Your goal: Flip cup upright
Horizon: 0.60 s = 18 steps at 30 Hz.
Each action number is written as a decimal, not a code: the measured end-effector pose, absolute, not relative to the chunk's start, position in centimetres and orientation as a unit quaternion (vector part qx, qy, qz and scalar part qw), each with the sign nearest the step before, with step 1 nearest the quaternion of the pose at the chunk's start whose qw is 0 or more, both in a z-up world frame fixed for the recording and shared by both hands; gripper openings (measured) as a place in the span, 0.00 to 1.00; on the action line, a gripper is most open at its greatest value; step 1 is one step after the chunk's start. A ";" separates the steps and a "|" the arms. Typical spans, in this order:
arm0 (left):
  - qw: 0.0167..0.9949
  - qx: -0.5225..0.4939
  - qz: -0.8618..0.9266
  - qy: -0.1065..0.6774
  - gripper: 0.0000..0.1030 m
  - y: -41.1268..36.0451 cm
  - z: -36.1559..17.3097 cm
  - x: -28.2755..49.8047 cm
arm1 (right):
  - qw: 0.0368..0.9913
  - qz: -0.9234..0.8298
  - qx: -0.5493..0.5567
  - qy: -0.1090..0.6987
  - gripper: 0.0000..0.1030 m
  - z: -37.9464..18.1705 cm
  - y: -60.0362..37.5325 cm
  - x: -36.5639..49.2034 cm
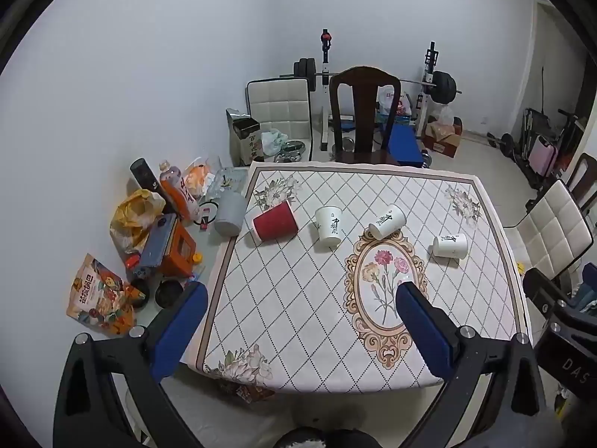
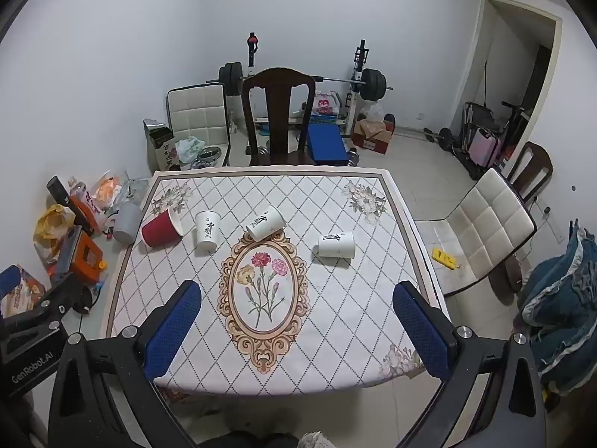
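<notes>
Several paper cups sit in a row on the tablecloth (image 1: 298, 298). A red cup (image 1: 275, 221) (image 2: 161, 227) lies on its side at the left. A white cup (image 1: 329, 224) (image 2: 207, 230) stands upside down. Another white cup (image 1: 387, 221) (image 2: 265, 222) lies tilted on its side. A third white cup (image 1: 450, 246) (image 2: 335, 244) lies on its side at the right. My left gripper (image 1: 300, 291) is open and empty above the table's near edge. My right gripper (image 2: 296, 291) is open and empty, also well short of the cups.
Bottles, bags and an orange box (image 1: 173, 250) clutter the table's left strip beside a grey cup (image 1: 229, 214). A dark wooden chair (image 1: 363, 112) stands behind the table, a white chair (image 2: 485, 227) to the right. Weight bench and barbell stand at the far wall.
</notes>
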<state>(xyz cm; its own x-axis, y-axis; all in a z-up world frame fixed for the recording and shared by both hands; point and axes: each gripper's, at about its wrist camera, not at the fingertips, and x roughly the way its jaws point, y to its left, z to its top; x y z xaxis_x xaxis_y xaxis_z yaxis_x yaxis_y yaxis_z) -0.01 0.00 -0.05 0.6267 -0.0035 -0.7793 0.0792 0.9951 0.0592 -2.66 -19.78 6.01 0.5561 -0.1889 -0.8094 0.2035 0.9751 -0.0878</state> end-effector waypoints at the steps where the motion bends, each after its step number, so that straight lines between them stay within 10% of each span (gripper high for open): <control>1: 0.901 0.044 -0.023 0.432 1.00 0.0 -0.1 0.0 | 0.882 -0.111 0.008 0.458 1.00 6.0 -19.7 -2.6; 18: 0.901 0.049 -0.031 0.429 1.00 -1.1 -0.1 0.2 | 0.882 -0.116 0.016 0.457 1.00 5.9 -20.8 -2.4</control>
<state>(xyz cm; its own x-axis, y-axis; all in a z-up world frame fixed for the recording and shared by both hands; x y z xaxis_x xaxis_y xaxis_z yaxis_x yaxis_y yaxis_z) 0.18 -1.14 -0.12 0.6295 -0.0128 -0.7769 0.0972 0.9933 0.0625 -2.43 -20.82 5.89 0.5551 -0.1890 -0.8100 0.2188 0.9727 -0.0770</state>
